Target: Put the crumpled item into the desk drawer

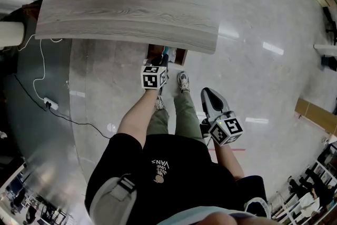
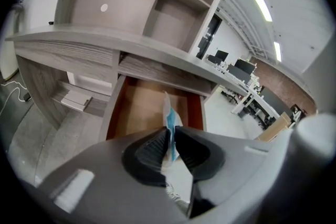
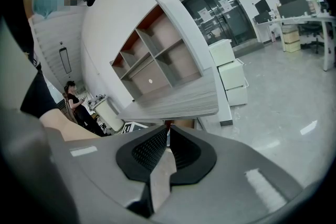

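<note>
- Now, hold the left claw [image 2: 170,132] pinched tight on the crumpled item [image 2: 169,113], a white-and-blue scrap sticking up from between the pads at the centre of the left gripper view.
- Aim for the open drawer [image 2: 137,113] just beyond the tips, under the edge of the desk [image 2: 79,42]; brown bottom bare as far as visible, so plenty of room for the drop.
- Lower and push forward until the tips sit over that brown bottom, between the side walls, not over the grey floor [image 2: 47,144] at lower left.
- Mind the desk edge above: probably little headroom, so come in at a downward slant rather than from straight overhead.
- Part the pads only once the item hangs well inside the drawer.
- Expect light, springy stuff, apt to cling to a pad or flutter out; release low, and shake off gently if stuck.
- Leave the right claw [image 3: 168,136], pads together on nothing, idle at the lower right of the head view, well apart from the drawer.
</note>
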Demonstrator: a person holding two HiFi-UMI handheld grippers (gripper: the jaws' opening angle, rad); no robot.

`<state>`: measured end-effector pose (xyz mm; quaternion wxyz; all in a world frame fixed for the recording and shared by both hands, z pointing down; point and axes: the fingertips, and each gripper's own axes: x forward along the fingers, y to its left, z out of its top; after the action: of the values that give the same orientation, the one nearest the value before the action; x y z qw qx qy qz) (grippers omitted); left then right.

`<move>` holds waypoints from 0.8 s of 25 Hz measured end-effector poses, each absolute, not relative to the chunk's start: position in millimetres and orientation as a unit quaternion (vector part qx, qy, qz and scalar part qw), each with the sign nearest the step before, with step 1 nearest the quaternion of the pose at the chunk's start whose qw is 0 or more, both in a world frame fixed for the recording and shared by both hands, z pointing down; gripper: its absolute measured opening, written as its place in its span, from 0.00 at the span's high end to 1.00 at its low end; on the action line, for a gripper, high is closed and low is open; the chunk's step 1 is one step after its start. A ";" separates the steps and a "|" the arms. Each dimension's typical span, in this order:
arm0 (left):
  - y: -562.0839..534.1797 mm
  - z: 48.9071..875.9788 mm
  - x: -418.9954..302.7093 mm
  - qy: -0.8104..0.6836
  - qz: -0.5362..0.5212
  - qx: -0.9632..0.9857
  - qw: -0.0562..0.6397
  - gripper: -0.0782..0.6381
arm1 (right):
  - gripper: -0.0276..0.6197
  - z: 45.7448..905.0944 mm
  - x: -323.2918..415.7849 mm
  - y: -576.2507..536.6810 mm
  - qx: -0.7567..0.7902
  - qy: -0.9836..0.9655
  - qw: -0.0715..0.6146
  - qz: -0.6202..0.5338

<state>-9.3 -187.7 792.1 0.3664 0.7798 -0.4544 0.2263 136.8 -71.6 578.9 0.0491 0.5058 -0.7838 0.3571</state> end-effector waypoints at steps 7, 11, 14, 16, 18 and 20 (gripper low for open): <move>-181.1 802.3 -10.7 -0.445 0.274 0.770 0.365 0.73 | 0.95 578.2 137.6 -72.0 0.507 -0.783 0.049 0.357; -179.5 806.1 -11.7 -0.440 0.290 0.771 0.359 0.67 | 0.95 578.2 136.5 -72.5 0.507 -0.783 0.050 0.356; -180.2 807.8 -15.9 -0.446 0.302 0.766 0.352 0.65 | 0.95 577.3 134.8 -72.5 0.505 -0.784 0.049 0.357; -181.1 806.7 -18.6 -0.450 0.305 0.766 0.343 0.64 | 0.95 576.4 133.8 -72.5 0.504 -0.785 0.048 0.357; -181.0 805.0 -21.2 -0.452 0.306 0.765 0.342 0.64 | 0.95 575.7 132.7 -73.0 0.504 -0.785 0.049 0.356; -180.6 804.5 -24.8 -0.457 0.308 0.761 0.342 0.55 | 0.95 574.5 131.1 -73.6 0.503 -0.787 0.049 0.354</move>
<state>-24.8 -180.6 804.5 0.3421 0.7613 -0.4567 0.3079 131.1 -73.6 574.5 0.0489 0.5031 -0.7868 0.3542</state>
